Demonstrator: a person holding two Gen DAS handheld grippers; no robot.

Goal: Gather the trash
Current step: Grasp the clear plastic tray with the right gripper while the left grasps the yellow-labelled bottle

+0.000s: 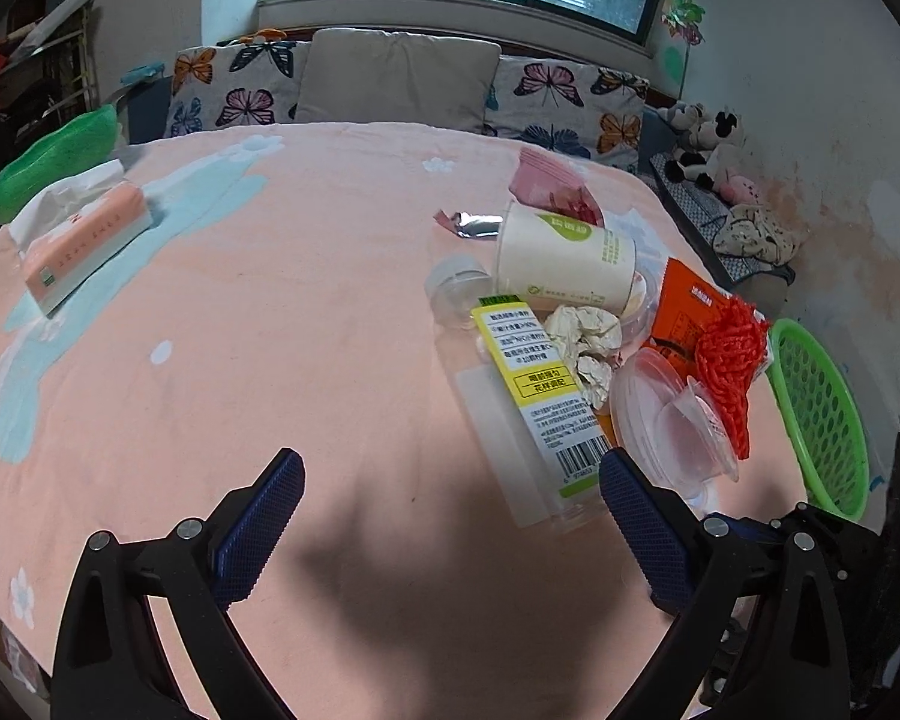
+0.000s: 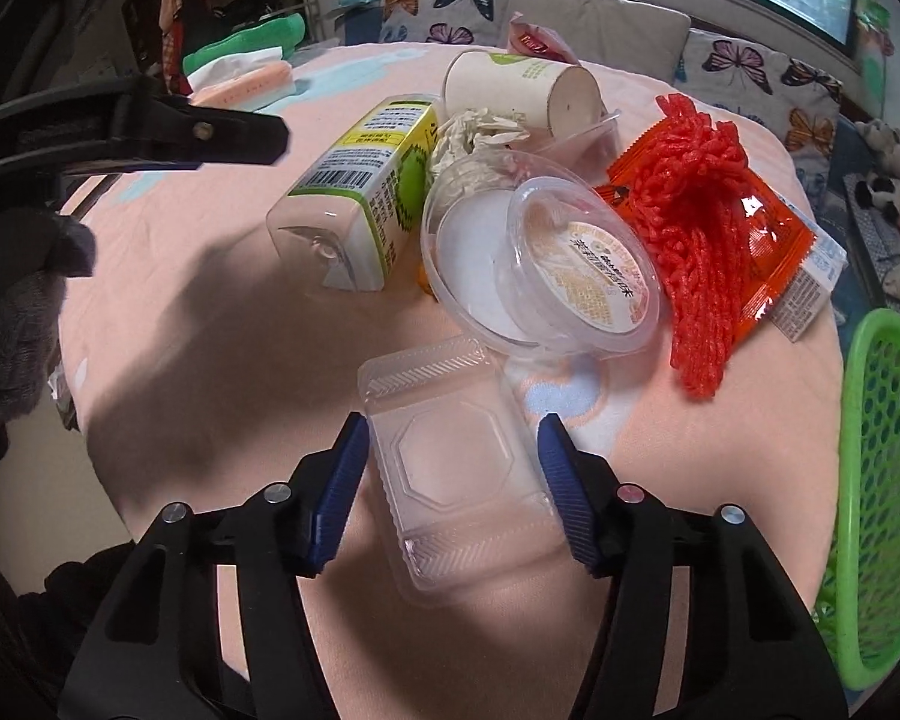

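Note:
A heap of trash lies on the pink cloth: a clear bottle with a yellow label (image 1: 525, 396) (image 2: 360, 186), a paper cup on its side (image 1: 564, 258) (image 2: 516, 90), crumpled paper (image 1: 585, 336), a round clear tub (image 2: 534, 264), an orange packet under red netting (image 2: 708, 228) and a flat clear plastic tray (image 2: 450, 468). My right gripper (image 2: 453, 438) is open, its fingers on either side of the clear tray, not closed on it. My left gripper (image 1: 450, 474) is open and empty over bare cloth, its right finger by the bottle's base.
A green mesh basket (image 1: 822, 414) (image 2: 882, 480) stands at the table's right edge. A tissue pack (image 1: 84, 240) lies at the far left. A cushioned bench with soft toys (image 1: 708, 150) runs behind the table. The left gripper's arm (image 2: 150, 126) shows at the left of the right wrist view.

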